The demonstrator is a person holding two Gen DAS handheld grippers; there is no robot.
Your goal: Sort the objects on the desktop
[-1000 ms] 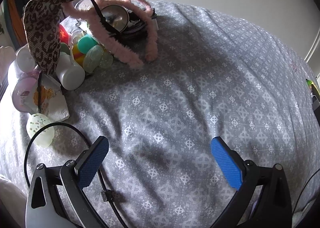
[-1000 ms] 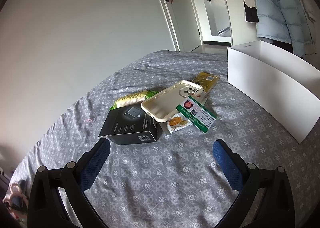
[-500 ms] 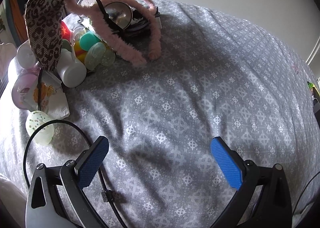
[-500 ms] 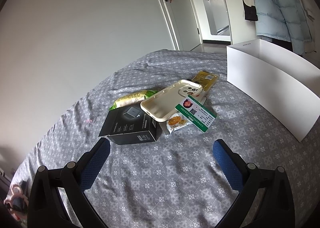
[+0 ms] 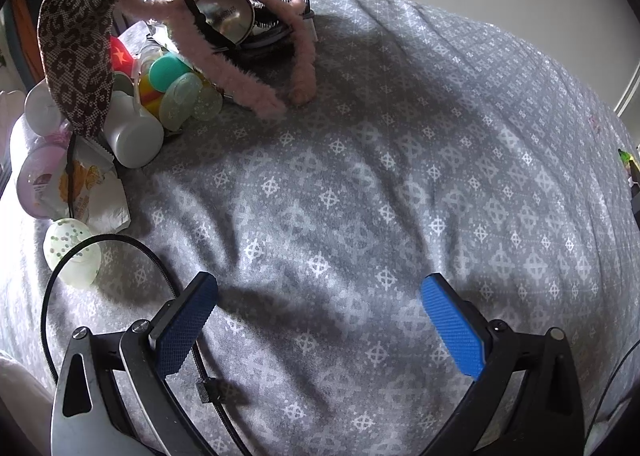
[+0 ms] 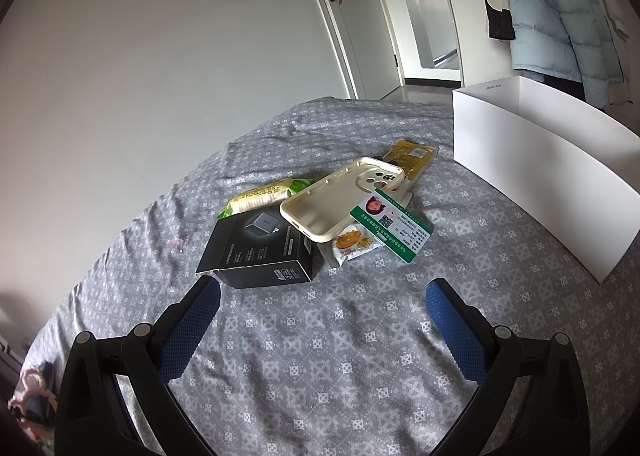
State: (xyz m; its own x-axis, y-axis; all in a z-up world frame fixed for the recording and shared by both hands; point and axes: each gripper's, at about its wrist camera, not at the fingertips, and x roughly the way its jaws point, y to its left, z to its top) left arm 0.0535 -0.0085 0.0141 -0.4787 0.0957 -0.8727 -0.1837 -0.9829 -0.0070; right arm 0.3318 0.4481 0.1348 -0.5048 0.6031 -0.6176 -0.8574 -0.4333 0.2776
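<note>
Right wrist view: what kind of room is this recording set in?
Most likely a bedroom at home. The items lie on a soft grey patterned bedspread, not a desk; puffer coats hang beyond it, and interior doors open off the plain wall.

grey patterned bedspread | white door | puffer jacket, possibly hanging

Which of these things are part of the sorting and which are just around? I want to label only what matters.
For sorting: black box, phone case, green card, snack packs, white box, pink headband, leopard headband, white bottle, round mirror.

Just around: bedspread, door, blue jacket.
</note>
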